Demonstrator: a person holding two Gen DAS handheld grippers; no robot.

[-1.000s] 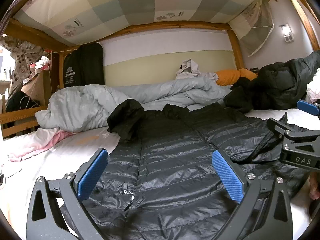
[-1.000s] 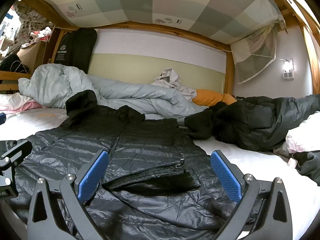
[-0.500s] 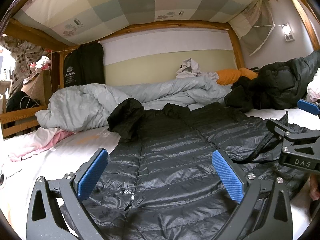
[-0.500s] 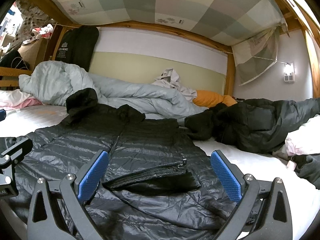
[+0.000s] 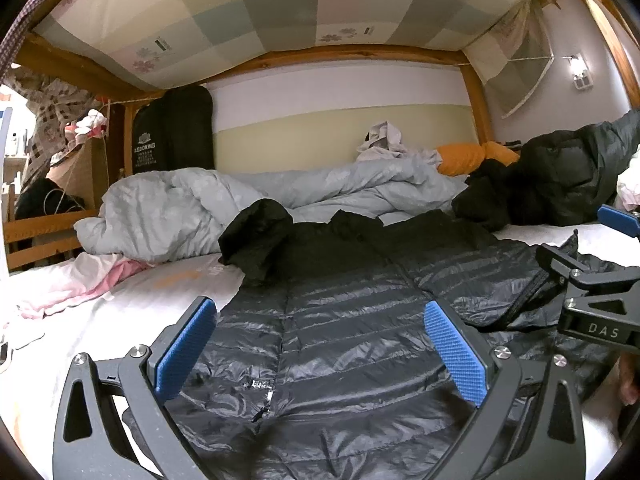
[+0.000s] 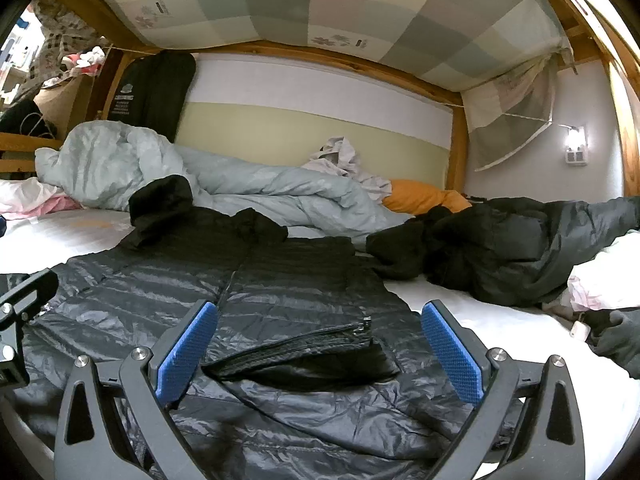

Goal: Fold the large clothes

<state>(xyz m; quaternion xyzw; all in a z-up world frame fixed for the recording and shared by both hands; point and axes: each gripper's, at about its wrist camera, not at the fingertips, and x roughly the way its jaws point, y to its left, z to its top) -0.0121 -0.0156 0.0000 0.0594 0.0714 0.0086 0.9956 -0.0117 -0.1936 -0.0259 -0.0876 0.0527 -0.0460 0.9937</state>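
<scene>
Both tongs, left point(image 5: 320, 354) and right point(image 6: 318, 352), stand apart and empty above a black jacket point(image 5: 340, 340). Beyond them lies a grey quilt point(image 6: 260, 196) on the bed point(image 6: 520, 344).

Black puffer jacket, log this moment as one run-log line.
black puffer jacket: spread flat on bed, unfolded | left gripper: open, empty | right gripper: open, empty

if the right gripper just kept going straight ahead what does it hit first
Most likely the black jacket: the open right gripper hangs low over it, with the folded zipper edge lying right between its fingers. Depth is hard to judge.
</scene>
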